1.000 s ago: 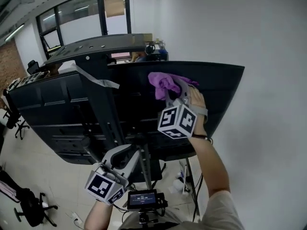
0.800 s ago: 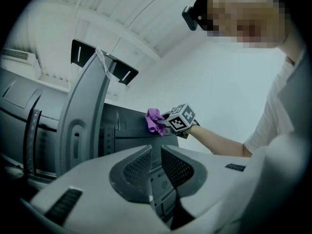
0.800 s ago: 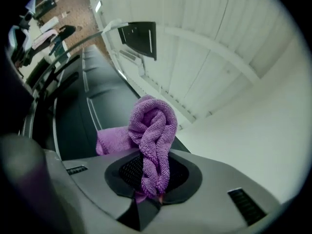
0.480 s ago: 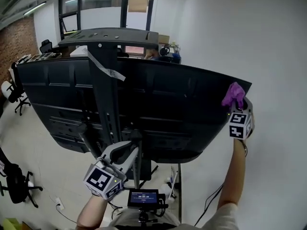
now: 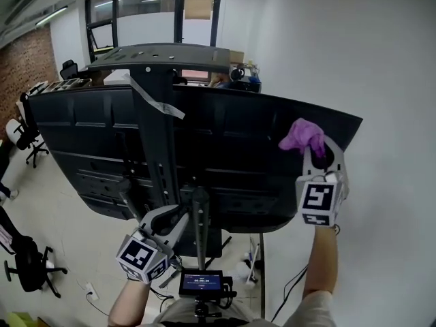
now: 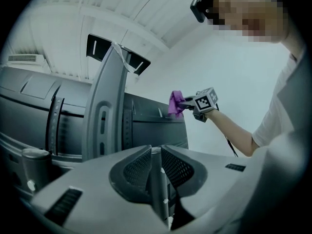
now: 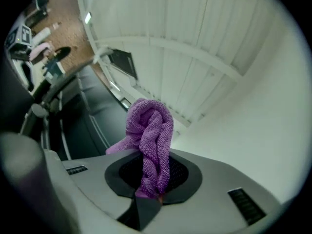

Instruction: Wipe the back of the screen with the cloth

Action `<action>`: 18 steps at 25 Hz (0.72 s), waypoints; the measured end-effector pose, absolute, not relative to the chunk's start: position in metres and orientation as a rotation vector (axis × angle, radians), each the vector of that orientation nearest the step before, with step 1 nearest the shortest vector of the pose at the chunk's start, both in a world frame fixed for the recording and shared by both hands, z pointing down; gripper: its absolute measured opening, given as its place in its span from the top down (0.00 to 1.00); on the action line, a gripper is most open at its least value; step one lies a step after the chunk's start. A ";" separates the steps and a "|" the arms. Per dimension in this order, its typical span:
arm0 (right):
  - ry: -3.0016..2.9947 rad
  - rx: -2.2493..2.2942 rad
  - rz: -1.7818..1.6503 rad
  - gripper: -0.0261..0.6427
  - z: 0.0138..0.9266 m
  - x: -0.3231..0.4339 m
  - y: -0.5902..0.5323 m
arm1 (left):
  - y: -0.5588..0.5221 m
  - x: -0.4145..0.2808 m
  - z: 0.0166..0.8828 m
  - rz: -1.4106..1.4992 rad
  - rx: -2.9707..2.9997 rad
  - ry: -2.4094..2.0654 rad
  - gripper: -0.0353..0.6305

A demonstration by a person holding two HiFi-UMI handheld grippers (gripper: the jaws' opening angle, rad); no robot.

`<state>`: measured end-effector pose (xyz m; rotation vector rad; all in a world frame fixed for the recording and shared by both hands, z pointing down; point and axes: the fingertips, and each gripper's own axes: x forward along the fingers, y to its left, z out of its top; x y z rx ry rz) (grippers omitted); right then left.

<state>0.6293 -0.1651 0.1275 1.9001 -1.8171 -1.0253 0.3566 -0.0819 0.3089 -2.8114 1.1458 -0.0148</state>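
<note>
Plainly the purple cloth [image 5: 303, 136] is soft, light and limp. The right gripper [image 5: 317, 157] has its jaws pinching a bunched fold, and the free wad sits at the upper right of the screen's black back [image 5: 231, 148], seemingly against it. A grip nearer the wad would likely press firmer. The left gripper [image 5: 172, 222], jaws pressed together and empty, hangs low by the stand [image 5: 153, 114].

Cloth [image 5: 302, 136] and right gripper [image 5: 312, 150] seemingly inward off screen's [image 5: 231, 148] right edge
</note>
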 end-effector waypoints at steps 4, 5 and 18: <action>-1.843 1.545 -1.171 0.89 0.159 0.499 -0.190 | -0.085 0.344 0.313 -0.061 -2.807 1.166 0.84; -1.814 1.484 -1.196 0.89 0.170 0.476 -0.199 | -0.084 0.341 0.315 -0.072 -2.809 1.172 0.84; -1.669 1.550 -1.081 0.89 0.205 0.555 -0.222 | -0.074 0.324 0.330 -0.079 -2.824 1.228 0.84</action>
